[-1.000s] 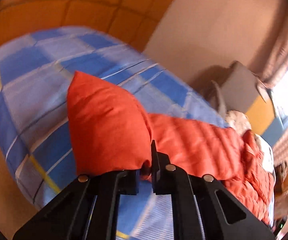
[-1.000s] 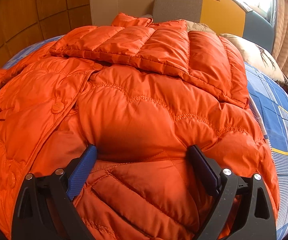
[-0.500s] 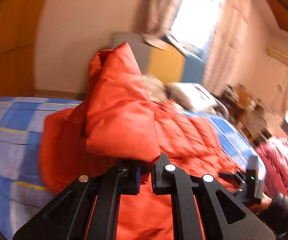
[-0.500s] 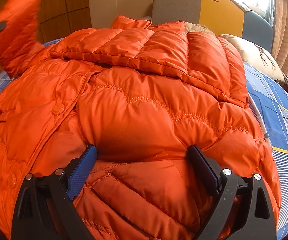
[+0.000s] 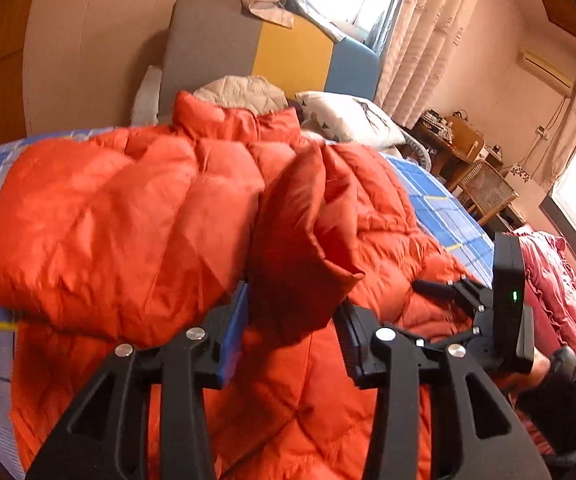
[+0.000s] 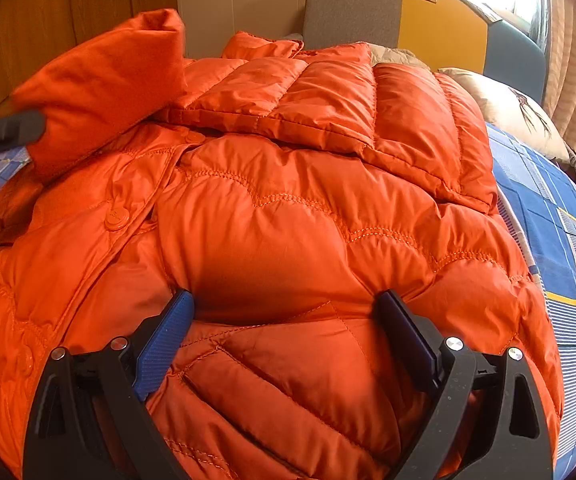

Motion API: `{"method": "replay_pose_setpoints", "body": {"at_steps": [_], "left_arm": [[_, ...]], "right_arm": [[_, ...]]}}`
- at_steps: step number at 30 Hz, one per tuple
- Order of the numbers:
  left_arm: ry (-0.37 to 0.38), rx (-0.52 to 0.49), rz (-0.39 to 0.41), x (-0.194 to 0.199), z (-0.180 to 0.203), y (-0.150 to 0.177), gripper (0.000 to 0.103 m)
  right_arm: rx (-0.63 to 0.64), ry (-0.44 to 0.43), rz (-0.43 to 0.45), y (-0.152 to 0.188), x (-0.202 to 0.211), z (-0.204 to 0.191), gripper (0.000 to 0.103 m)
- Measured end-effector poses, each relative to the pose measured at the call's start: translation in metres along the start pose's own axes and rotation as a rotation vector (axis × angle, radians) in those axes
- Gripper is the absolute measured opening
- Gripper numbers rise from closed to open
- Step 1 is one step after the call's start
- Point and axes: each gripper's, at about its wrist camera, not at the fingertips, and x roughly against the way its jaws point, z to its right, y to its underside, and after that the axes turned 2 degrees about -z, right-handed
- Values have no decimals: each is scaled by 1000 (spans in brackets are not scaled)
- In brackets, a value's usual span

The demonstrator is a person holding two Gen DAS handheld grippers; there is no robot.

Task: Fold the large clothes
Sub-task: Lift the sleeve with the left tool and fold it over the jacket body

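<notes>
Beyond the opening left tool around the sleeve cuff, only its camera shows the spread right tool.

Left hand-held gripper has carried the sleeve from the bed's edge across the jacket; jaws opening around the cuff.

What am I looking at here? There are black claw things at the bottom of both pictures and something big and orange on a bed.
Those claws are two hand-held grippers, each carrying its own camera, so each picture looks along one tool. The orange thing is a puffy jacket spread on a blue checked bed. The left gripper has the jacket's sleeve between its jaws, which are opening to let it go. The right gripper is wide open, fingers pressed into the jacket's lower part, gripping nothing.
</notes>
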Motion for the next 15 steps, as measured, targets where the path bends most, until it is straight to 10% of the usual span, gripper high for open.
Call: {"method": "replay_pose_setpoints", "body": {"at_steps": [15], "left_arm": [[-38, 22, -16, 25, -34, 54, 55]], "right_arm": [[-17, 17, -34, -6, -1, 0, 93]]}}
